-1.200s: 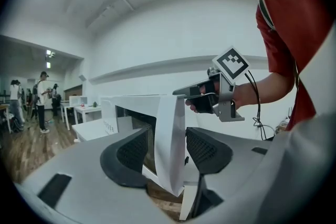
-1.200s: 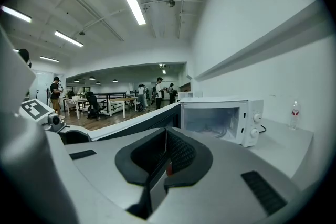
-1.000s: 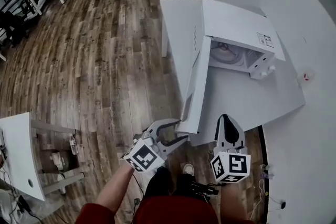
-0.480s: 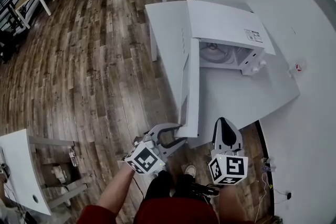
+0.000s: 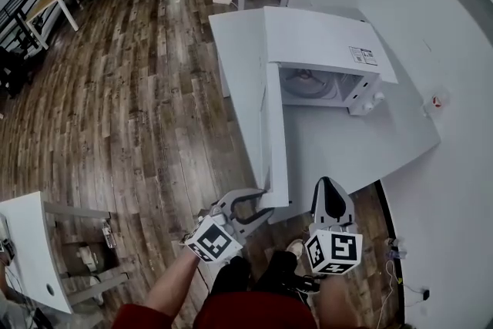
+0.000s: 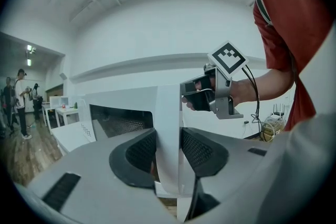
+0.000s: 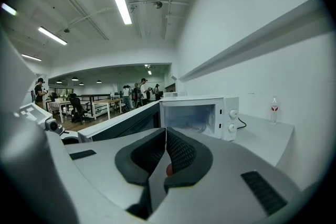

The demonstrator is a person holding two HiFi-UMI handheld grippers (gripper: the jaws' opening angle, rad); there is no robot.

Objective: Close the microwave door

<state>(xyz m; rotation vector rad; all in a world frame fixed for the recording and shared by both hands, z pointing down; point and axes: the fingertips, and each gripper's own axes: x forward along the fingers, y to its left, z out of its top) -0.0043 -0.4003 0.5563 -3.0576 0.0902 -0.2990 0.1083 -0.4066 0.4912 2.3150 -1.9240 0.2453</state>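
The microwave door (image 5: 275,142) (image 6: 168,123) (image 7: 123,123) stood open, swung out from the left side of the oven front toward the person, so that the lit cavity was exposed. Its free edge reached about to the near edge of the white table (image 5: 347,142). The microwave (image 5: 323,38) (image 7: 210,115) sat on the far part of that table, with its two knobs (image 5: 376,99) on the right of the front.

The left gripper (image 5: 262,204) (image 6: 167,152) had its jaws closing on the door's free edge. The left gripper view showed the white panel between the two dark pads (image 6: 137,152), which lay against its opposite faces.

The right gripper (image 5: 330,189) (image 7: 166,136) hovered just beside the door over the table's near edge, apart from it, with its jaws together and nothing between them.

A small bottle (image 5: 437,100) (image 7: 273,109) stood at the far right of the table, well apart from the microwave. Wooden floor (image 5: 139,88) lay to the left, with a white desk (image 5: 27,235) at lower left and people in the distance.
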